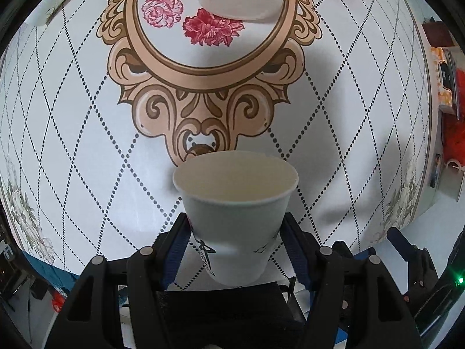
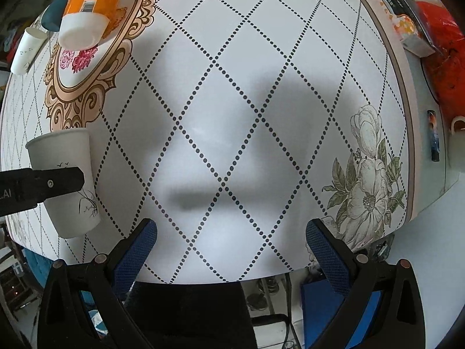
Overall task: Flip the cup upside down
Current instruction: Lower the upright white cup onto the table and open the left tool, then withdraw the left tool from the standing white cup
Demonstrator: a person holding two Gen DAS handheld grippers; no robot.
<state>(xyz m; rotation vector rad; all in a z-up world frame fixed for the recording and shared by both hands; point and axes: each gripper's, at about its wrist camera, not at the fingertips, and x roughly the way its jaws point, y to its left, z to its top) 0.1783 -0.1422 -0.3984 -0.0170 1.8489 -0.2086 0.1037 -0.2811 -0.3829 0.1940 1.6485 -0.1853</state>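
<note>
A white paper cup [image 1: 237, 212] with dark ink drawings is held upright, mouth up, between the blue pads of my left gripper [image 1: 235, 235], which is shut on its lower wall, above the table. The same cup [image 2: 68, 180] shows at the left of the right wrist view, with a black left finger [image 2: 43, 184] across its side. My right gripper [image 2: 231, 244] is open and empty over the table's near edge, well to the right of the cup.
The round table [image 2: 232, 101] has a dotted diamond cloth with a gold-framed flower print [image 1: 203, 37]. An upside-down orange-and-white cup [image 2: 87, 14] stands on the frame. Another white paper cup [image 2: 26, 51] stands at the far left. Clutter [image 2: 412, 26] lies beyond the right edge.
</note>
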